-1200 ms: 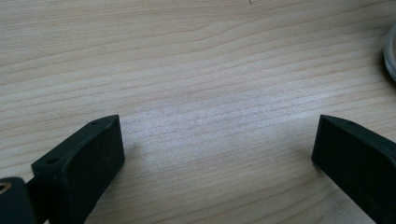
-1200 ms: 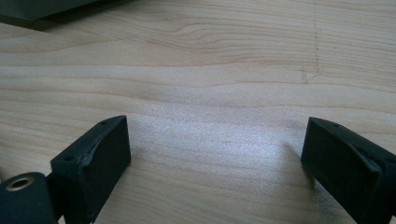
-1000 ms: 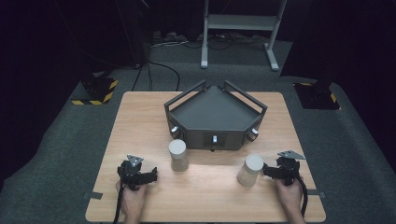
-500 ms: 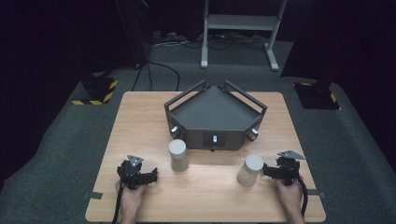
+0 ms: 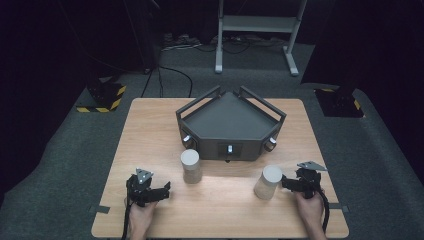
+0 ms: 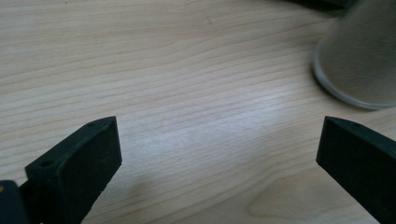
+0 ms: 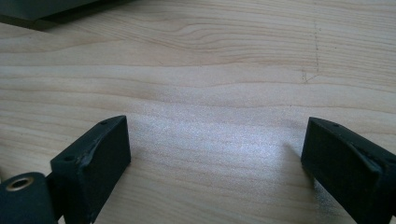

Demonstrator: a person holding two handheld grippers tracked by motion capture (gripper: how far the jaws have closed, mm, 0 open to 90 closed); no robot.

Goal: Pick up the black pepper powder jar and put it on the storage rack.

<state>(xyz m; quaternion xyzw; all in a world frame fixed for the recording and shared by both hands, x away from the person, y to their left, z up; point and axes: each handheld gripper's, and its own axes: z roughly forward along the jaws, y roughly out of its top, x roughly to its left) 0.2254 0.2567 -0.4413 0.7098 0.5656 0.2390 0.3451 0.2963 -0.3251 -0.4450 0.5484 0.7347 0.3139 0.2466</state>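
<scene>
Looking down from the high view, two grey cylinders are seen standing upright on the tabletop (image 5: 150, 125) before a dark tray (image 5: 230, 122) — the left cylinder (image 5: 190, 166) near the left claw (image 5: 167, 190), the right cylinder (image 5: 268, 182) just beside the right claw (image 5: 285, 183). In the left gripper view only that cylinder's base (image 6: 359, 60) is caught, beyond spread jaws; bare wood is shown between the right claw's parted jaws. Nothing has shifted since the earlier frames — both hands rest low, claws held open and empty.

No readable text, label or number anywhere.
</scene>
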